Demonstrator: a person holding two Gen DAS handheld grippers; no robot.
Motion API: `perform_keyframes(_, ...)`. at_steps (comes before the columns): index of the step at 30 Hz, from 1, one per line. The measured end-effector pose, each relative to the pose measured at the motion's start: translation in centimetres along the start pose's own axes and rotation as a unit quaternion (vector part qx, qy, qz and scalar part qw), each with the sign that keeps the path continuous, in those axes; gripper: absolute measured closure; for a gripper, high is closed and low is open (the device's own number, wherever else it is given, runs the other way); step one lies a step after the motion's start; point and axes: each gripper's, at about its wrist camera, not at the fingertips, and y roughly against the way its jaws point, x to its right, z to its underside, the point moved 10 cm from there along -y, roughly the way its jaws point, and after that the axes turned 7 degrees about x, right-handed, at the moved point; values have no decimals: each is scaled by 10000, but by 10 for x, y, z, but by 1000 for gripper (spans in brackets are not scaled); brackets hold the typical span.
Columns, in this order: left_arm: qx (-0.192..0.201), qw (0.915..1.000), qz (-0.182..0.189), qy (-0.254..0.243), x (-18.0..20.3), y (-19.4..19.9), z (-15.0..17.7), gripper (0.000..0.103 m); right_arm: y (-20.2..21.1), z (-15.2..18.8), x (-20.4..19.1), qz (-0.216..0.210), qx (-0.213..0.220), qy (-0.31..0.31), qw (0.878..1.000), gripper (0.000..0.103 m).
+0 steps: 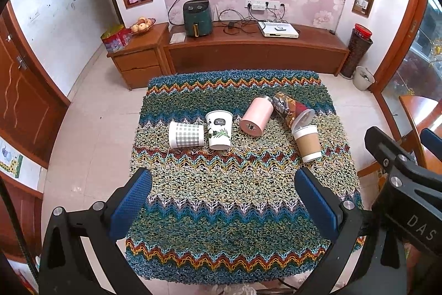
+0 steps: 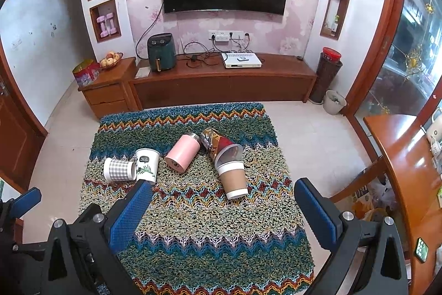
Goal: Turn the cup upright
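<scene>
Several cups sit on a knitted zigzag cloth (image 1: 234,198) over a table. A checked cup (image 1: 186,134) lies on its side at the left. A white panda cup (image 1: 218,129) stands upright beside it. A pink tumbler (image 1: 255,115), a dark patterned cup (image 1: 290,109) and a brown-sleeved paper cup (image 1: 306,143) lie tipped over at the right. The same cups show in the right wrist view: checked (image 2: 119,170), panda (image 2: 147,165), pink (image 2: 183,154), patterned (image 2: 221,147), brown (image 2: 233,179). My left gripper (image 1: 225,195) is open and empty, near the cloth's front. My right gripper (image 2: 223,209) is open and empty, short of the brown cup.
A wooden TV cabinet (image 1: 248,51) with an air fryer (image 1: 196,17) stands beyond the table. A wooden table (image 2: 408,165) is at the right. The right gripper's body (image 1: 400,170) shows at the right edge of the left wrist view. Tiled floor surrounds the table.
</scene>
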Motion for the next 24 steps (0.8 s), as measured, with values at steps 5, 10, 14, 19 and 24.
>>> perform_keyframes(5,-16,10000,20,6,0,1,4,0,0,2,0,9,-25,-18,10000,0)
perform_keyframes(10,-10,10000,22,15,-1,0,4,0,0,3,1,9,-25,-24,10000,0)
perform_keyframes(14,-9,10000,22,12,-1,0,5,0,0,3,1,-11,-30,-25,10000,0)
perform_keyframes(19,-7,10000,25,9,-1,0,5,0,0,3,0,-30,-25,-17,10000,0)
perform_keyframes(24,-6,10000,20,16,-1,0,5,0,-1,4,0,-75,-62,-34,9999,0)
